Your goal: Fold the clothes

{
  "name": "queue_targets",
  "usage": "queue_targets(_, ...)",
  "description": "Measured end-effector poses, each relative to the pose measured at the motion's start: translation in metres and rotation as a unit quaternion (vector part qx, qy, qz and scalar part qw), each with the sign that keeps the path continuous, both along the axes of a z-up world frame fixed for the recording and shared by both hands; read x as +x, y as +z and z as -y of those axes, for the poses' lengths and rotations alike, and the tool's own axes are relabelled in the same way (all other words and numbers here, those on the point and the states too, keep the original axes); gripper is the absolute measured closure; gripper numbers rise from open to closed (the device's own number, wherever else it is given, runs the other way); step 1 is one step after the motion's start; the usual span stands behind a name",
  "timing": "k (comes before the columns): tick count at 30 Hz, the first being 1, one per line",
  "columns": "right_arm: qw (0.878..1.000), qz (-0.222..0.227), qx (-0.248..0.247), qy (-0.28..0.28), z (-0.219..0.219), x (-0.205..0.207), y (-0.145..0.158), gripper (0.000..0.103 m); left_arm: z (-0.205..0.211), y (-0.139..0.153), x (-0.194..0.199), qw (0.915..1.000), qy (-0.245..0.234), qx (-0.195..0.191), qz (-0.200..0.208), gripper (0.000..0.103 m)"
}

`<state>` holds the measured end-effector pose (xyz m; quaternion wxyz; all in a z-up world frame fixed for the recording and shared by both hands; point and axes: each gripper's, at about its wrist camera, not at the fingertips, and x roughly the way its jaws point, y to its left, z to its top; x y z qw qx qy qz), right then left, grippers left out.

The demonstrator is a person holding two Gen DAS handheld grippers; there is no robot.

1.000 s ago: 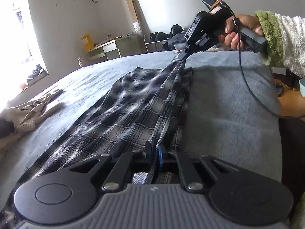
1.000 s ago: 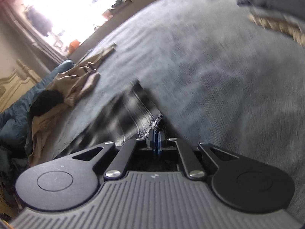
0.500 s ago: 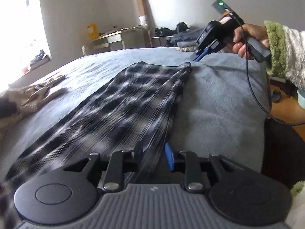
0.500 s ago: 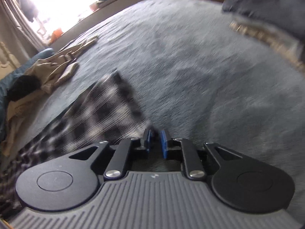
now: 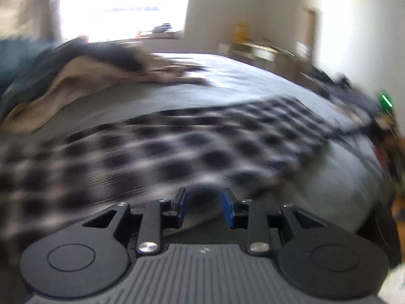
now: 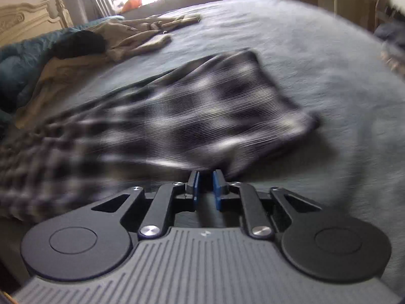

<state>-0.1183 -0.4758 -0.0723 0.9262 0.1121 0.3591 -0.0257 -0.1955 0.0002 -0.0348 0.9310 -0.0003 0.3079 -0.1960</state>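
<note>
A black-and-white plaid garment [image 5: 177, 147] lies stretched out flat on the grey bed cover [image 5: 316, 190], blurred by motion. My left gripper [image 5: 203, 202] hovers at its near edge; its jaws are opening, and a wide gap between the blue pads holds nothing. In the right wrist view the same plaid garment [image 6: 202, 111] ends in a squared corner at the right. My right gripper [image 6: 205, 181] sits just short of that cloth's near edge. Its jaws are closing, a narrow gap still shows, and no cloth is in it.
A heap of beige clothes [image 6: 141, 33] and a blue quilt [image 6: 15, 63] lie at the far left by a carved headboard [image 6: 25, 22]. A desk [image 5: 258, 50] stands by the far wall. A green light [image 5: 384, 100] glows at the right edge.
Both grippers let go of the plaid garment, which dropped from being held taut to lying flat. The left gripper opened wide, rolled and swung sideways. The right one pulled back from the corner.
</note>
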Motion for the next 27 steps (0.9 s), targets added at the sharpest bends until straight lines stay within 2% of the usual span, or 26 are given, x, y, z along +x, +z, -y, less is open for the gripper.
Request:
queue_targets(1,1.0,-0.007,-0.01,-0.023,0.002,-0.005,0.005,0.094,-0.016,0.002,0.002,0.9996,0.023,-0.019,-0.004,0.072)
queue_targets(2,1.0,0.003,-0.013,-0.023,-0.003,-0.009,0.012,0.09,-0.026,0.003,0.004,0.9987,0.038,-0.034,-0.008,0.072)
queue_targets(4,0.999,0.032,-0.015,-0.011,-0.016,-0.018,0.027,0.09,-0.043,0.003,0.014,0.9957,0.063,-0.063,-0.024,0.071)
queue_targets(5,0.999,0.053,-0.009,0.01,-0.03,-0.021,0.034,0.09,-0.046,0.001,0.02,0.995,0.068,-0.067,-0.029,0.071)
queue_targets(8,0.988,0.111,-0.008,0.106,-0.088,-0.021,0.039,0.089,-0.045,-0.013,0.036,0.9933,0.094,-0.04,-0.054,0.071)
queue_targets(11,0.981,0.093,-0.044,0.165,-0.131,-0.011,0.018,0.086,-0.051,-0.026,0.039,0.99,0.109,-0.051,-0.074,0.071)
queue_targets(12,0.982,0.072,-0.058,0.166,-0.135,-0.009,0.007,0.086,-0.055,-0.024,0.036,0.9895,0.113,-0.056,-0.07,0.071)
queue_targets(13,0.983,0.046,-0.073,0.161,-0.136,-0.007,-0.004,0.086,-0.059,-0.023,0.034,0.9891,0.117,-0.062,-0.066,0.071)
queue_targets(15,0.985,0.051,-0.07,0.152,-0.12,-0.019,-0.015,0.086,-0.063,-0.017,0.03,0.9898,0.119,-0.058,-0.051,0.071)
queue_targets(18,0.991,0.022,-0.061,0.114,-0.098,-0.022,0.004,0.086,-0.058,0.001,0.029,0.9934,0.101,-0.054,-0.008,0.068)
queue_targets(22,0.99,0.088,-0.046,0.104,-0.087,-0.001,0.039,0.086,-0.028,0.005,0.046,0.9955,0.059,-0.073,0.012,0.066)
queue_targets(24,0.986,0.104,-0.043,0.121,-0.087,0.021,0.036,0.086,-0.01,-0.004,0.056,0.9967,0.046,-0.067,0.01,0.066)
queue_targets(27,0.991,0.07,-0.034,0.111,-0.073,0.036,0.004,0.086,0.007,-0.025,0.066,0.9986,0.042,-0.032,0.003,0.066)
